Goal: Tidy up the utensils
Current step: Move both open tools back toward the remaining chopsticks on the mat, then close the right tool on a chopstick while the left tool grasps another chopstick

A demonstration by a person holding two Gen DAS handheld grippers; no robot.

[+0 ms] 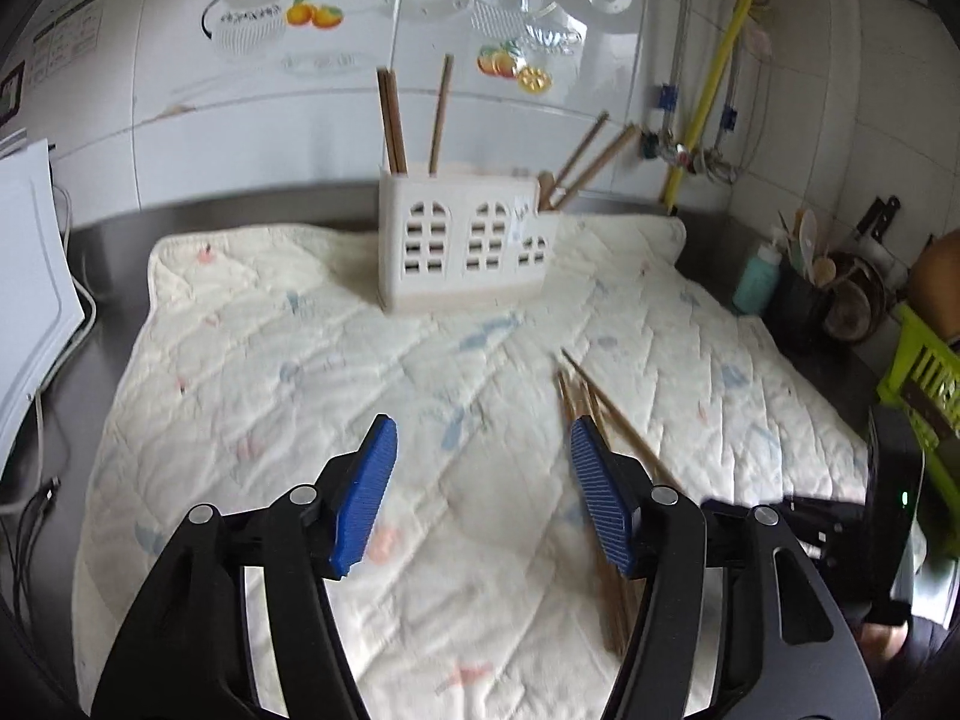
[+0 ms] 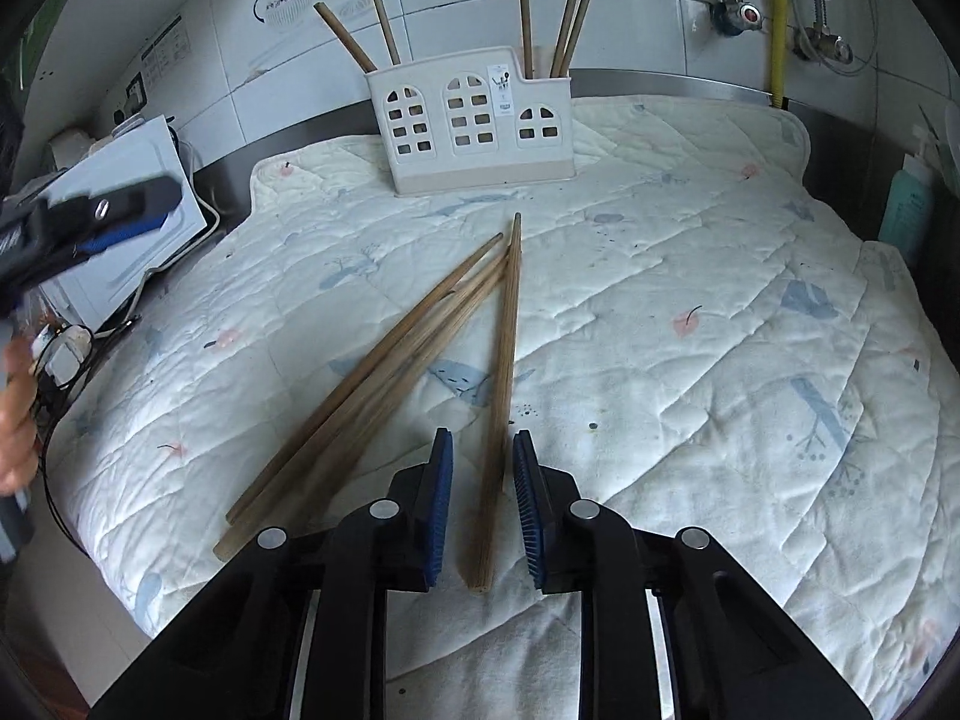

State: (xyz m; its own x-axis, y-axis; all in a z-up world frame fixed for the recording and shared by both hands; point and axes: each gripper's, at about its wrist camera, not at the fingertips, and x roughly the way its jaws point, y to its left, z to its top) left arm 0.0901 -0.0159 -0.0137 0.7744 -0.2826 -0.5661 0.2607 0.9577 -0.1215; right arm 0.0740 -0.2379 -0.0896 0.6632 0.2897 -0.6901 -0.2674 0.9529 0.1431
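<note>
A white utensil holder (image 2: 474, 120) stands upright near the far edge of a quilted mat (image 2: 690, 324), close to the tiled wall (image 2: 648, 30). 5 chopsticks stand in it, 2 in the left end and 3 in the right. Loose chopsticks (image 2: 420, 360) lie fanned in the middle of the mat, tips toward the holder, with bare quilt on both sides and between them and the holder.

The right gripper (image 2: 480, 504) straddles 1 chopstick (image 2: 501, 408) at the right of the fan; its jaws are narrow, yet a slim gap shows on each side, so it is not clamped. The left gripper (image 1: 483, 492) hovers spread wide over bare quilt, holding nothing, the chopsticks just beside its right finger. A white board (image 2: 138, 210) crowds the mat's left edge; a teal bottle (image 2: 906, 204) stands past its right edge.
</note>
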